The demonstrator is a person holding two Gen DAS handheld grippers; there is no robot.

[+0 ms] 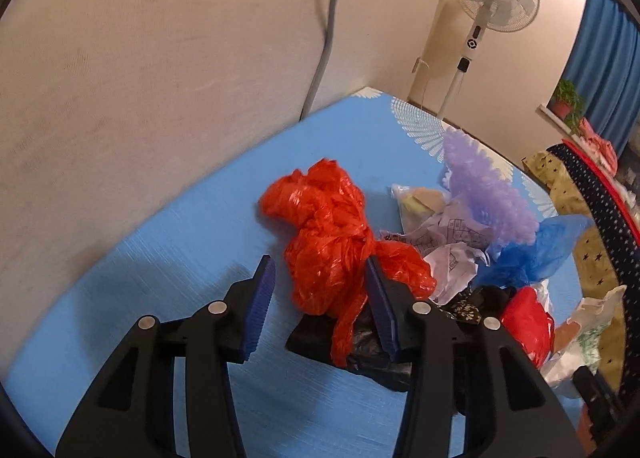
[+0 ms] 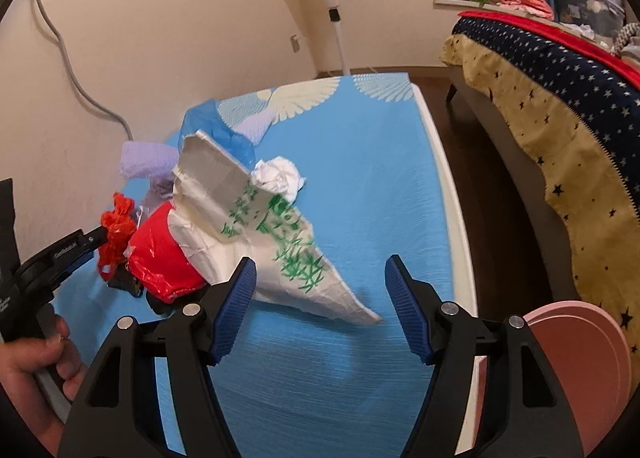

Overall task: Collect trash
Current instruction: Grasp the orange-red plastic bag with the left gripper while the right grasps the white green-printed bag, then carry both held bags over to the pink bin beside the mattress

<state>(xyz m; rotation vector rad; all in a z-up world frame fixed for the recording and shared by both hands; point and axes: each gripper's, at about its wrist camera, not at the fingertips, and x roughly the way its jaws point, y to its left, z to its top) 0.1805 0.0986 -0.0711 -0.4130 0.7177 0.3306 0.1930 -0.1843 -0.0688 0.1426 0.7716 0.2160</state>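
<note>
The left gripper (image 1: 320, 300) – jaws apart, nothing pinched – straddles the orange bag (image 1: 324, 242), which runs lengthwise away between them on the blue mat (image 1: 160, 258), nearer it than the empty, spread right gripper (image 2: 320, 310).

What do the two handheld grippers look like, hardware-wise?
Both match: left gripper and right gripper have black plastic linkage arms with silver pivot pins and triangular cutouts. The fingertips carry ribbed blue pads. A small white marking shows on the left gripper's black body, unreadable.
</note>
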